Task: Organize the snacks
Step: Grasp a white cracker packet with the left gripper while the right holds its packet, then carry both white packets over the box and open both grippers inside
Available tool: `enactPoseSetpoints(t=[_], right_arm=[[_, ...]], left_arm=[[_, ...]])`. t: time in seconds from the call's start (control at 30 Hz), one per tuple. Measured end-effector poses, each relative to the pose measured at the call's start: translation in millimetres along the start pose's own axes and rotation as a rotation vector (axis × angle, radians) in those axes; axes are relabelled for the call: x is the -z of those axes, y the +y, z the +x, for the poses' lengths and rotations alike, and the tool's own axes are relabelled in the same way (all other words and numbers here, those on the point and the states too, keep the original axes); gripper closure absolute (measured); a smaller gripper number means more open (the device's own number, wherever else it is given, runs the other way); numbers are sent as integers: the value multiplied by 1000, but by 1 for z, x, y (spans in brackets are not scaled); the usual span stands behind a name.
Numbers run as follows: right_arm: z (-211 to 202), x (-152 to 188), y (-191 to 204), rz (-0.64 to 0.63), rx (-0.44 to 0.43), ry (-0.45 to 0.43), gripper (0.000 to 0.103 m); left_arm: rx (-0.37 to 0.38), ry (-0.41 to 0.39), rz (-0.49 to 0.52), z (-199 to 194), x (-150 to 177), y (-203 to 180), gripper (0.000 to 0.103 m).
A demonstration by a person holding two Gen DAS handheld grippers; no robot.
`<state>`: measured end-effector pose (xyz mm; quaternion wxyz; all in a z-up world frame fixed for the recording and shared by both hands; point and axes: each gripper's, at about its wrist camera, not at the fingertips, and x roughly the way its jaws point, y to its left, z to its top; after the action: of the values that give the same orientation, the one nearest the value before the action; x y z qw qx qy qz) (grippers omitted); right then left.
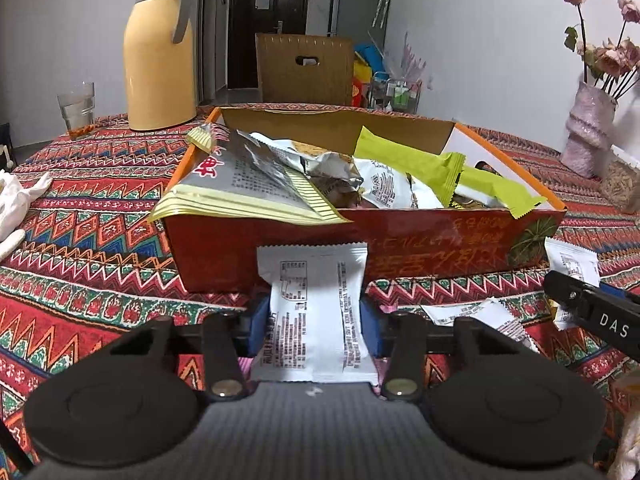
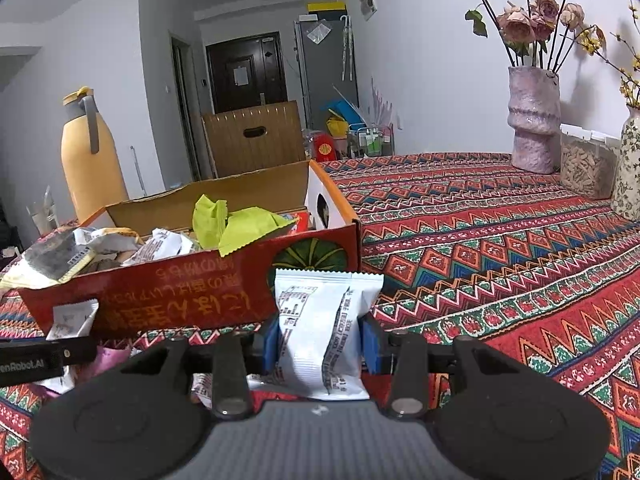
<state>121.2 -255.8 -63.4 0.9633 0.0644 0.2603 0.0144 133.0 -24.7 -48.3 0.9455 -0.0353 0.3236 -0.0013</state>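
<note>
L gripper [image 1: 314, 320] clamps white snack packet [image 1: 312, 304]; R gripper [image 2: 320, 340] pinches another white packet [image 2: 324, 332]. Both upright, aimed at red snack box [image 1: 420, 240], prob. for drop-in.

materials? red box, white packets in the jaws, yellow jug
Red box: looks like printed cardboard, plain brown inside, glossy red outside.
White packets: thin plastic film, probably; crimped zigzag ends, creases where the jaws pinch.
Yellow jug: smooth matte shell, likely plastic or painted metal, can't tell; grey handle looks plastic.
</note>
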Motion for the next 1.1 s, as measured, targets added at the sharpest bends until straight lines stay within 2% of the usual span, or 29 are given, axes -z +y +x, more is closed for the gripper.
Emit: enactPoseSetpoints(t=[0.63, 0.87, 1.1], right_arm=[[-15, 1, -3, 16, -24, -78, 63], [-26, -1, 0, -2, -19, -118, 63], [-46, -20, 3, -19, -56, -169, 63]], left_arm=[[13, -80, 73, -25, 6, -17, 59], [50, -115, 80, -47, -3, -29, 59], [63, -161, 86, -63, -20, -40, 59]])
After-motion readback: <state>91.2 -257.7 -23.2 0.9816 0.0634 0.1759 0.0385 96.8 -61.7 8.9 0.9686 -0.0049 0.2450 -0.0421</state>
